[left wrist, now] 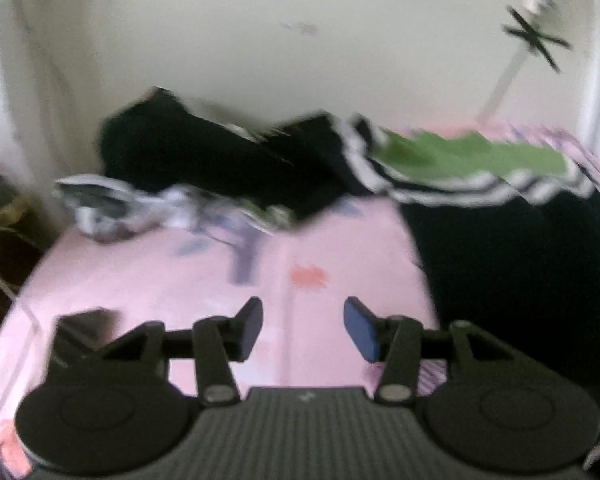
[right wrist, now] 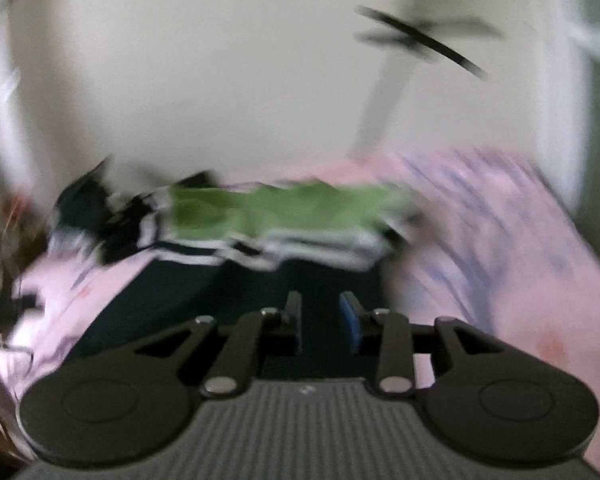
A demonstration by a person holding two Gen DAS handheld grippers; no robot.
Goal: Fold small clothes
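Note:
A dark navy garment (left wrist: 512,272) with a green lining (left wrist: 468,156) and black-and-white striped trim lies on a pink sheet (left wrist: 148,276). In the right wrist view the same garment (right wrist: 204,288) spreads under the green part (right wrist: 276,208). My left gripper (left wrist: 303,330) hovers open over bare pink sheet, left of the garment, with nothing between its pads. My right gripper (right wrist: 320,326) is open just above the navy cloth, its gap empty. Both views are motion-blurred.
More dark clothes (left wrist: 188,156) and a crumpled grey-white piece (left wrist: 100,204) lie at the sheet's far left. A pale wall (left wrist: 300,40) rises behind the bed, and a white pole with black crossed pieces (left wrist: 532,36) stands at the upper right. The pink sheet (right wrist: 500,248) extends to the right.

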